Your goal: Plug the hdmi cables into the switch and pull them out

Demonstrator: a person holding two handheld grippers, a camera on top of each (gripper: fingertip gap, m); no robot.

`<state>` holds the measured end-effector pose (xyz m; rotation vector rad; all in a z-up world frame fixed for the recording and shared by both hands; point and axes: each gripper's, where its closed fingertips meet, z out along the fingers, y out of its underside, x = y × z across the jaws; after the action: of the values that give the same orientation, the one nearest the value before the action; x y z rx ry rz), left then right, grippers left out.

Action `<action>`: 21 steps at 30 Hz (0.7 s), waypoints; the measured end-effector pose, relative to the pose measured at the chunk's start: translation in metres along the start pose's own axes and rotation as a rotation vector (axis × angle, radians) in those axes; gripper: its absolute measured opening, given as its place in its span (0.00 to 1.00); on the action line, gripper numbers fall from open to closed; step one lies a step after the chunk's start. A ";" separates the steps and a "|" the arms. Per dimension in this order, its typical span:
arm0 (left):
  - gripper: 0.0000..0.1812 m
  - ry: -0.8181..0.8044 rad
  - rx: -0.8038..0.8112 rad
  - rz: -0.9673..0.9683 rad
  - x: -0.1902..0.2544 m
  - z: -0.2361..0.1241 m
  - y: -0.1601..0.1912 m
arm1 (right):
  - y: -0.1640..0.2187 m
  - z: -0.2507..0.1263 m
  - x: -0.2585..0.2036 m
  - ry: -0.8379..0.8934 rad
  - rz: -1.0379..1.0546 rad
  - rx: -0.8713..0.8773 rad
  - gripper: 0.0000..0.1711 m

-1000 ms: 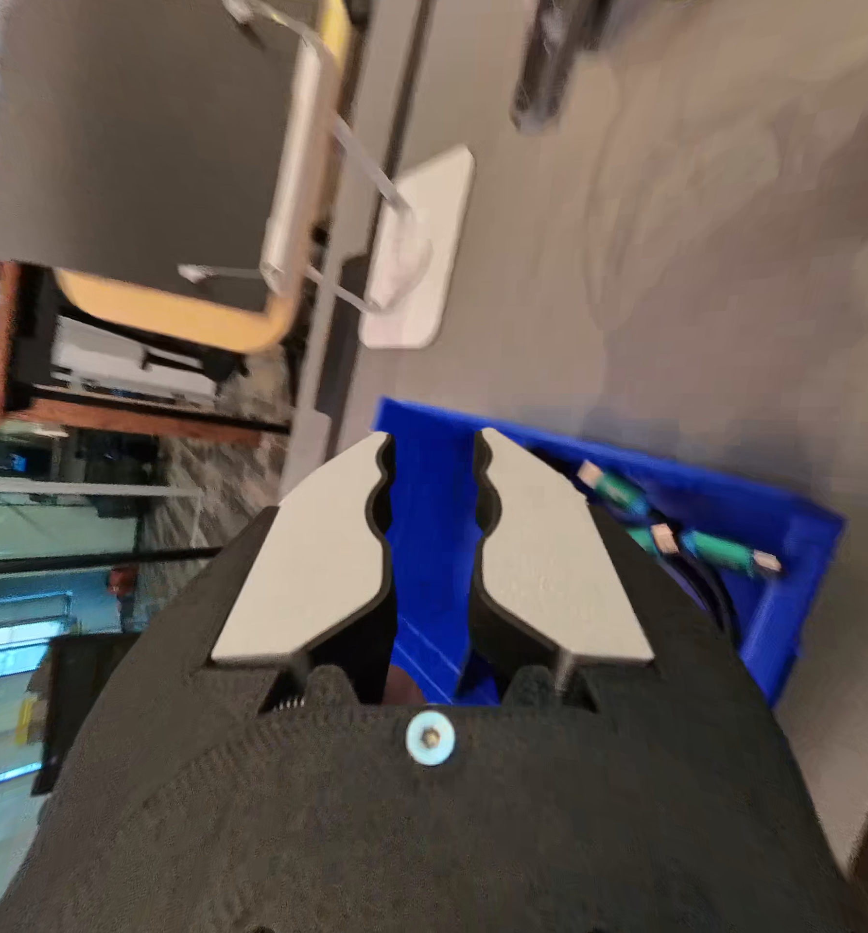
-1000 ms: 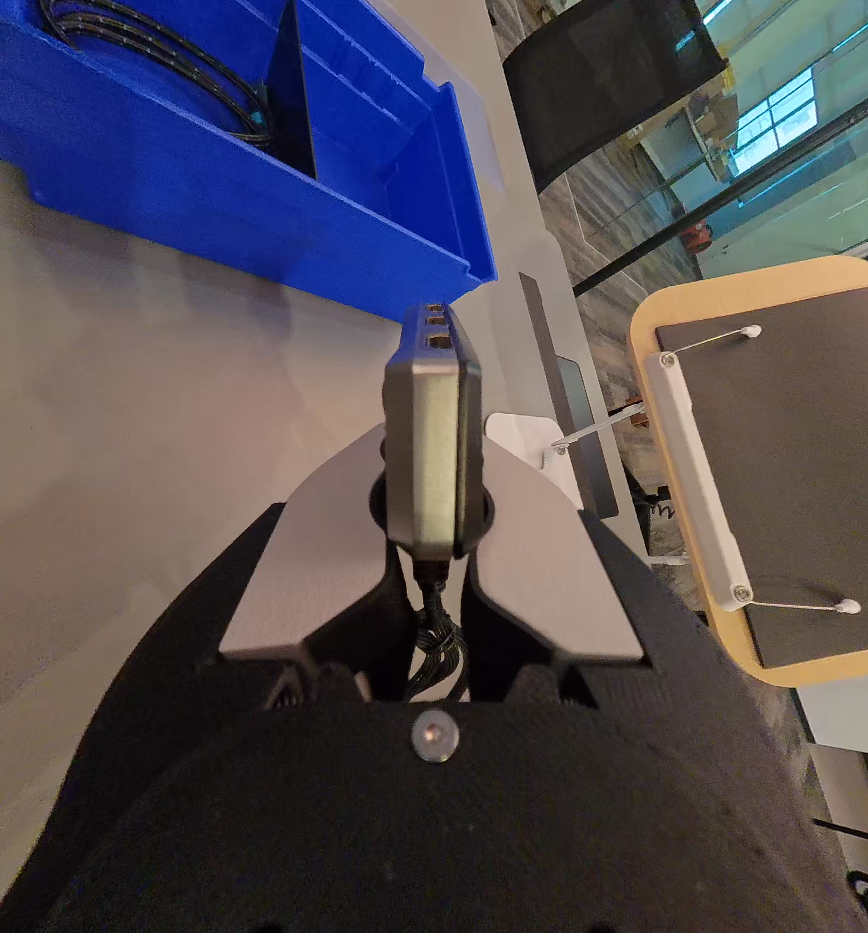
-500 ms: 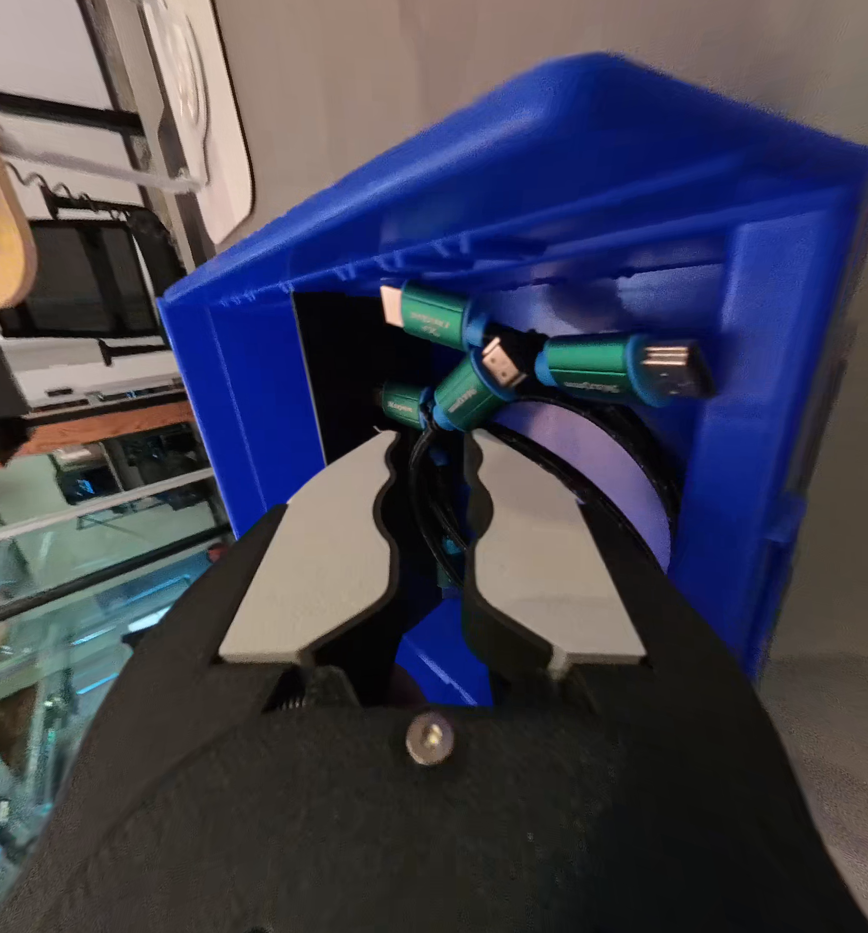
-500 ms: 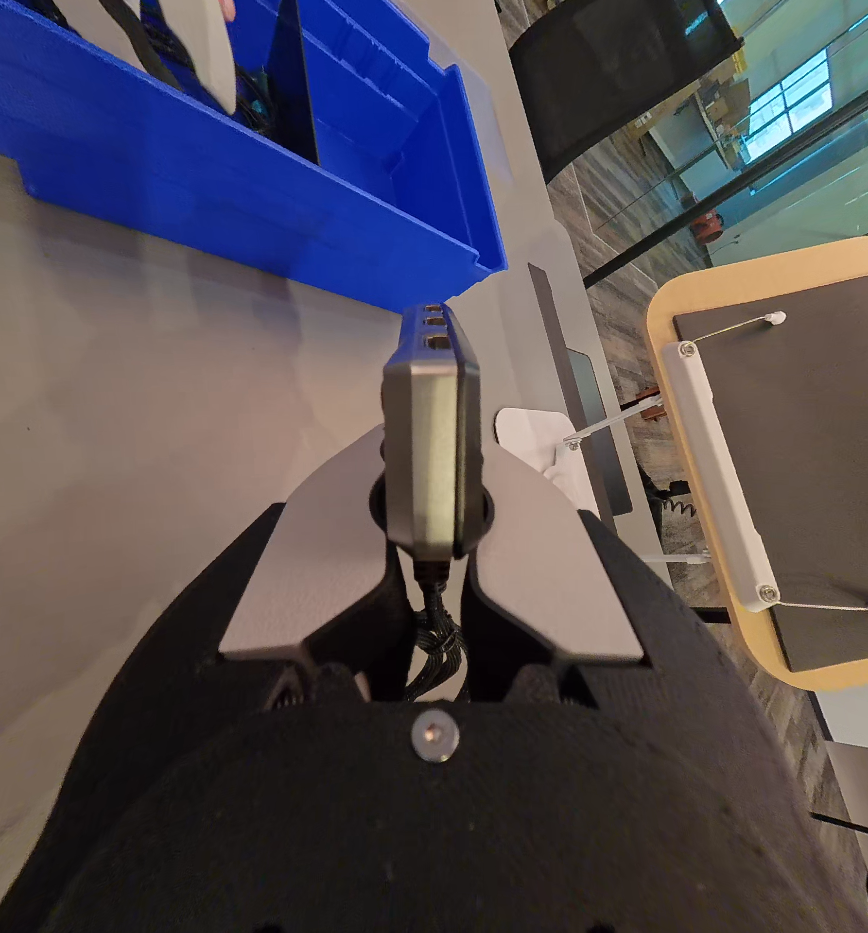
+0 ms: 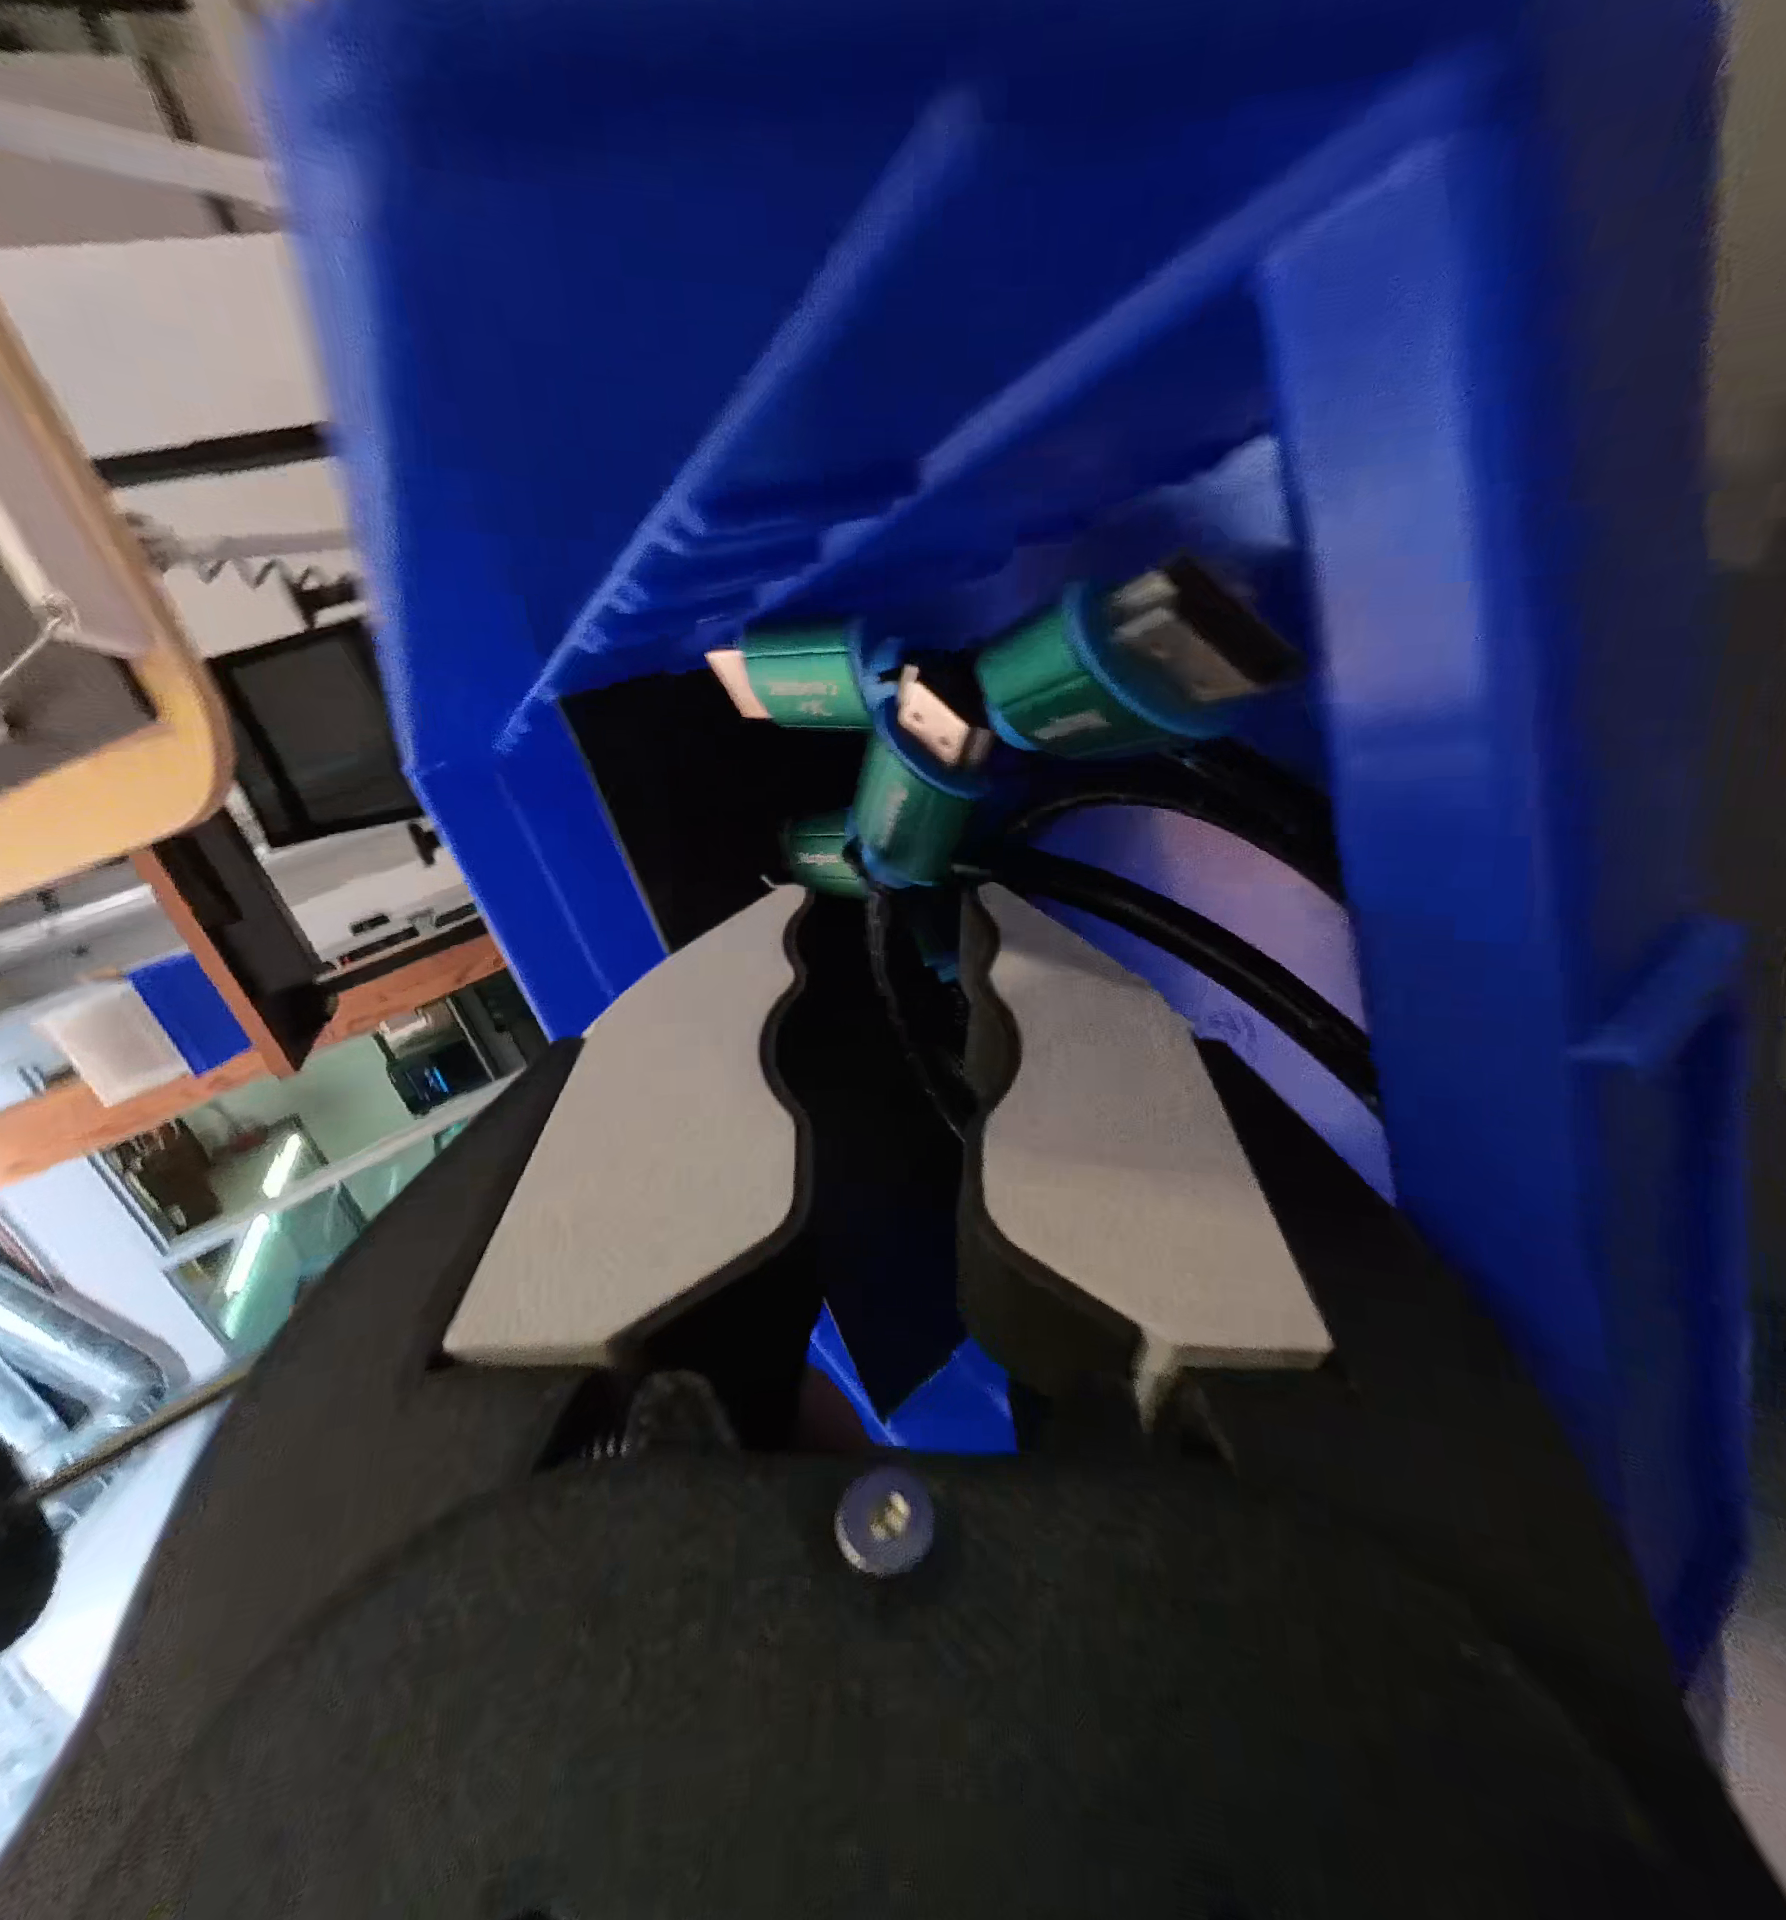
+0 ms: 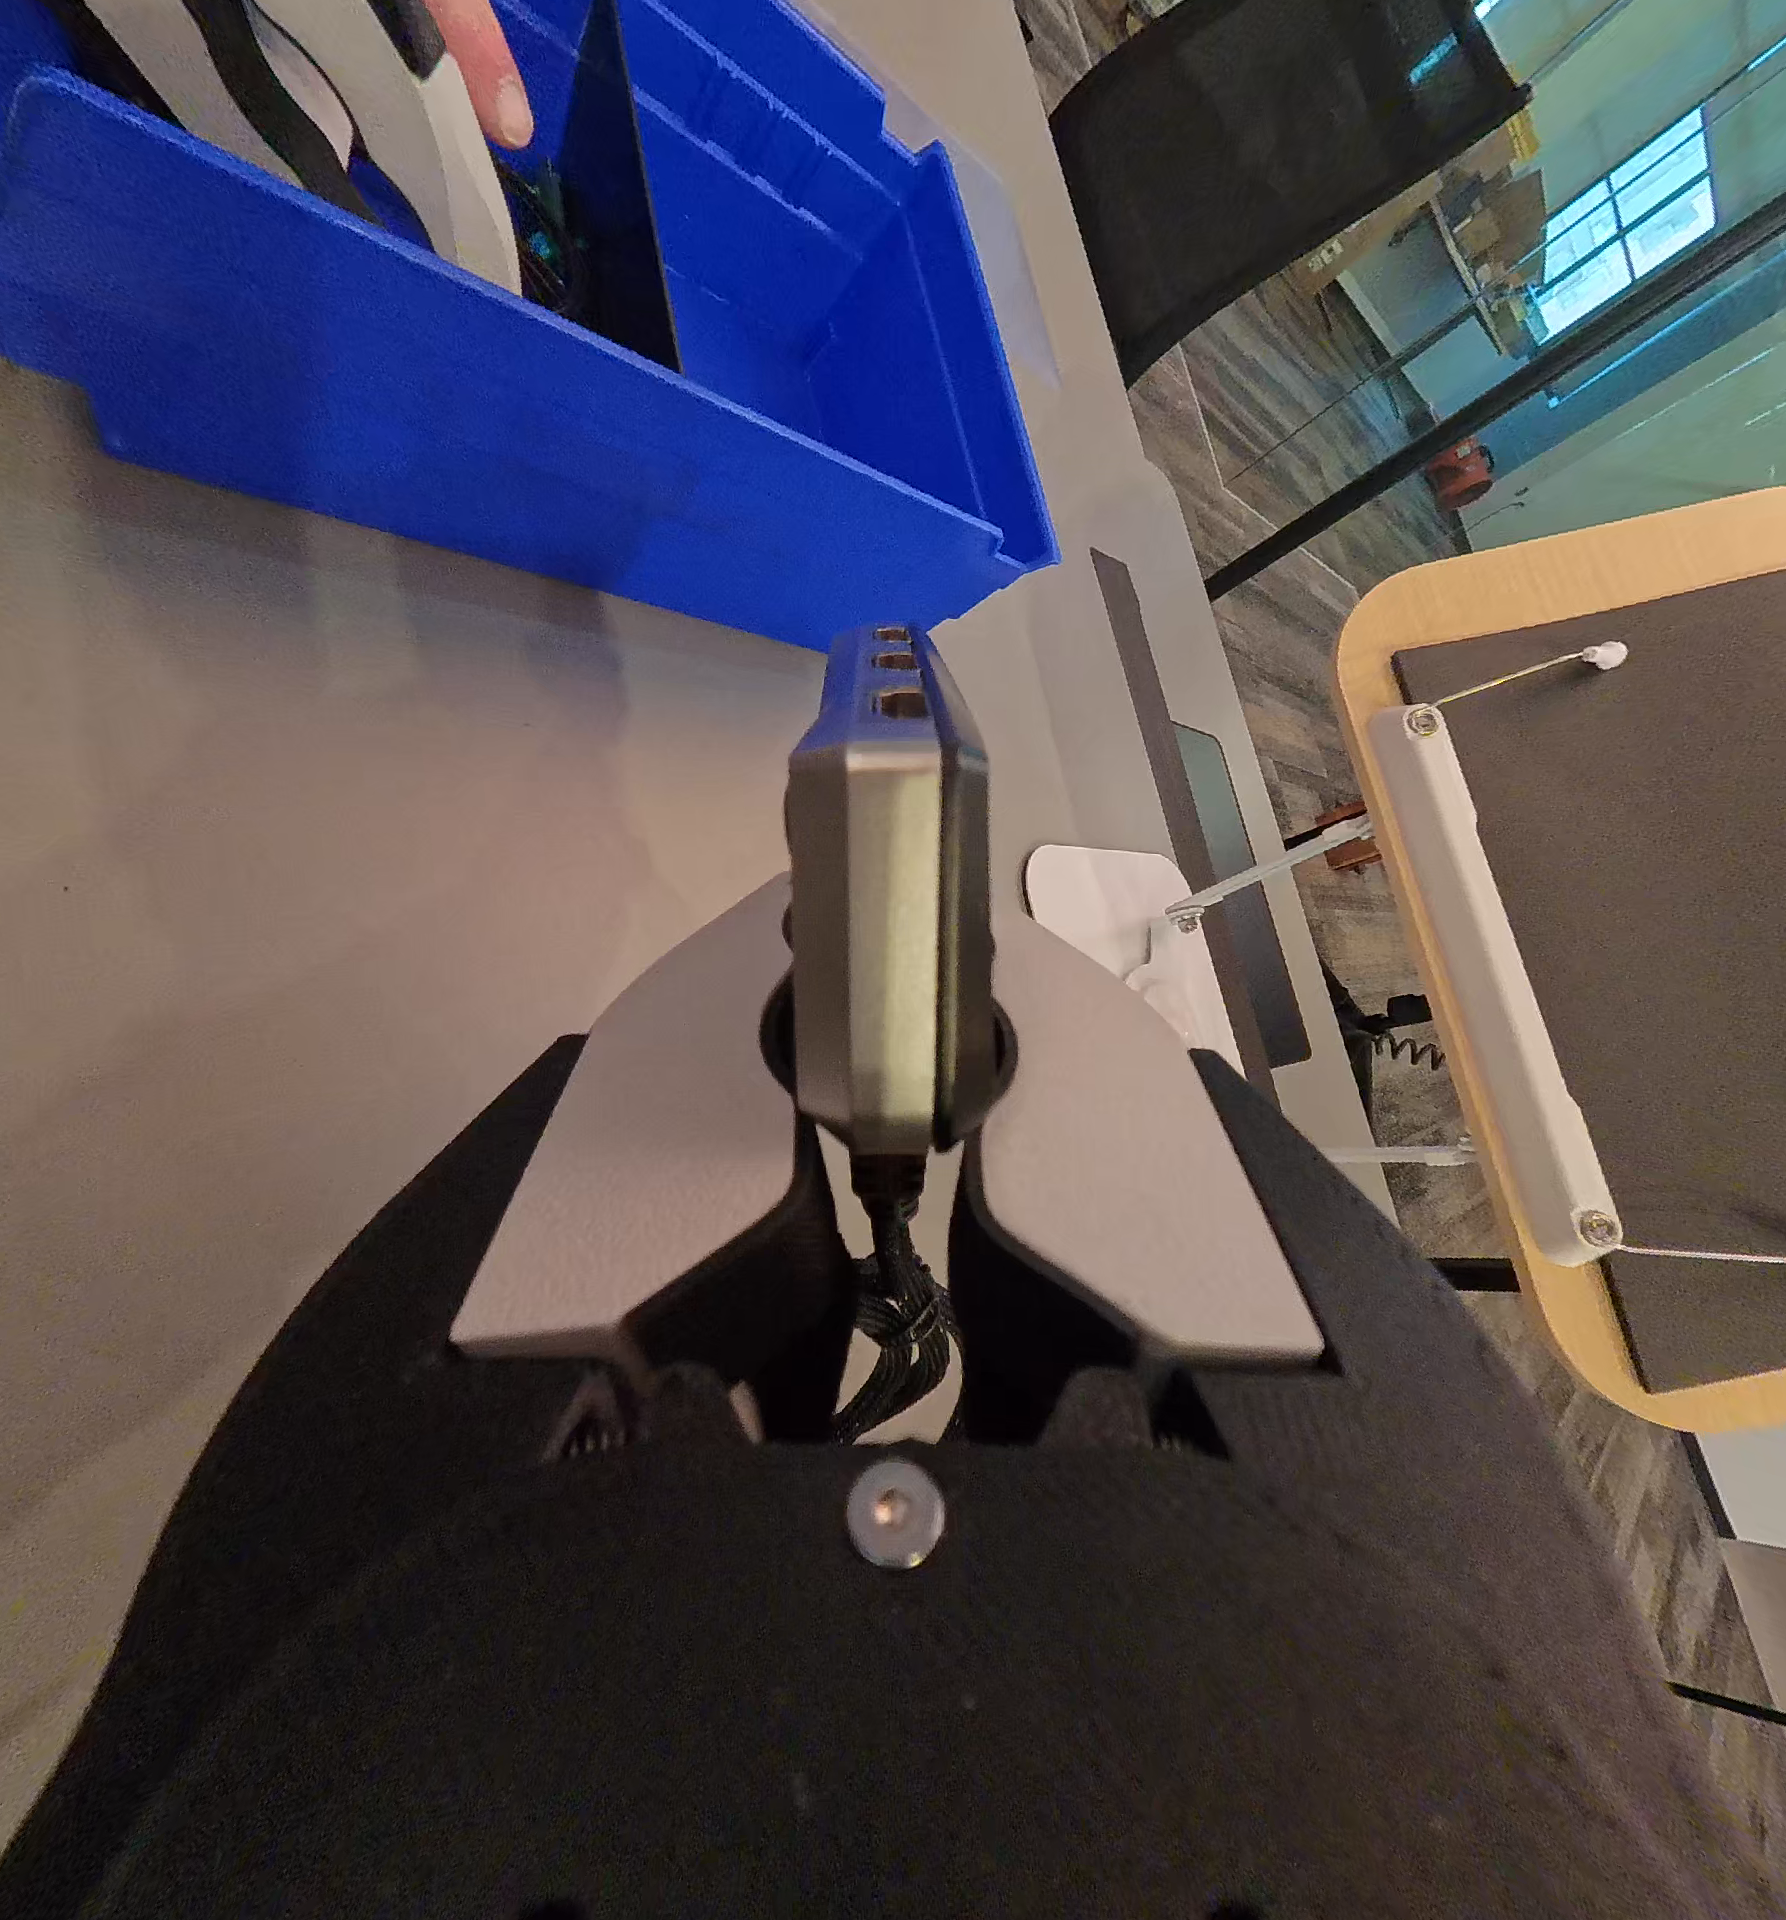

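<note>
Reaching into the blue bin (image 5: 1491, 727), my left jaws (image 5: 884, 914) stand apart around black cable just below the green HDMI plugs (image 5: 904, 805); I should close on a plug body, not cord. Right jaws (image 6: 889, 935) clamp the grey switch (image 6: 884, 914) beside that bin, ports facing outward above the counter (image 6: 245, 831).

Table: I see a plain grey table (image 6: 245, 831) under everything.
Floor: I see dark, wood-look planks (image 6: 1315, 436).
Glass walls: I see big glass panes (image 6: 1699, 343) with blue-green daylight.
Chair: I see a black mesh chair back (image 6: 1273, 156).
Board: I see a dark board with a light wood rim (image 6: 1699, 987).
</note>
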<state>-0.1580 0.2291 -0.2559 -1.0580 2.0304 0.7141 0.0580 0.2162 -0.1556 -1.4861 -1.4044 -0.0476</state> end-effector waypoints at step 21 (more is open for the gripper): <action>0.07 -0.025 0.045 0.074 -0.030 -0.008 0.009 | 0.002 0.002 0.001 -0.004 0.011 0.001 0.13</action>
<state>-0.1560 0.2414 -0.2259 -0.9478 2.0637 0.7126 0.0591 0.2190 -0.1571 -1.4941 -1.3994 -0.0366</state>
